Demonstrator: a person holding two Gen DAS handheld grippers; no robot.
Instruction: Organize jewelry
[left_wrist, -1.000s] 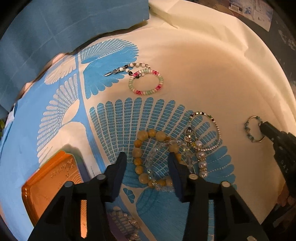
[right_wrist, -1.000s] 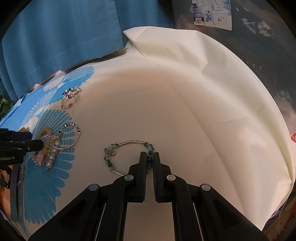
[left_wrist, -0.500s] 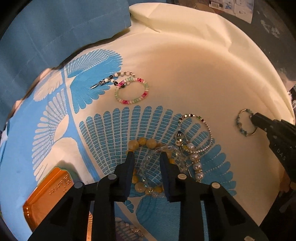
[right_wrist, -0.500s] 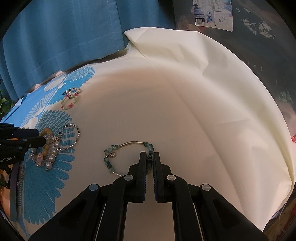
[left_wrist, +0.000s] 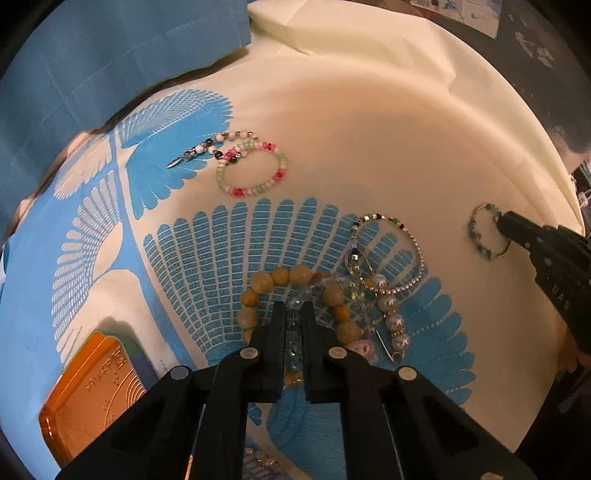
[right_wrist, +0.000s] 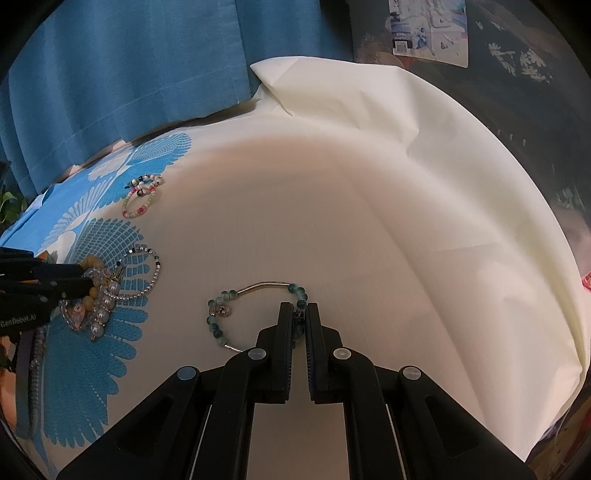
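Cloth (right_wrist: 388, 229), cream with blue fan prints, covers the counter and could drag or wrinkle if either bracelet is pulled sideways rather than lifted. Orange tray (left_wrist: 92, 391) sits at the near left corner, close to the left tongs. The tangled heap on the blue print is the main risk: the yellow bead bracelet (left_wrist: 291, 277), the rhinestone chain (left_wrist: 413, 236) and the pearl strand (left_wrist: 391, 321) overlap, so raising one would likely tow the others. The left tongs (left_wrist: 294, 321) have just been closing and now pinch the clear crystal bracelet (left_wrist: 295, 306) inside the yellow ring; its smooth beads may slip out. The right tongs (right_wrist: 300, 317) are pressed onto the teal bead bracelet (right_wrist: 255, 291), lying alone on the cream area. The pink-and-green bracelet (left_wrist: 255, 173) lies well apart.
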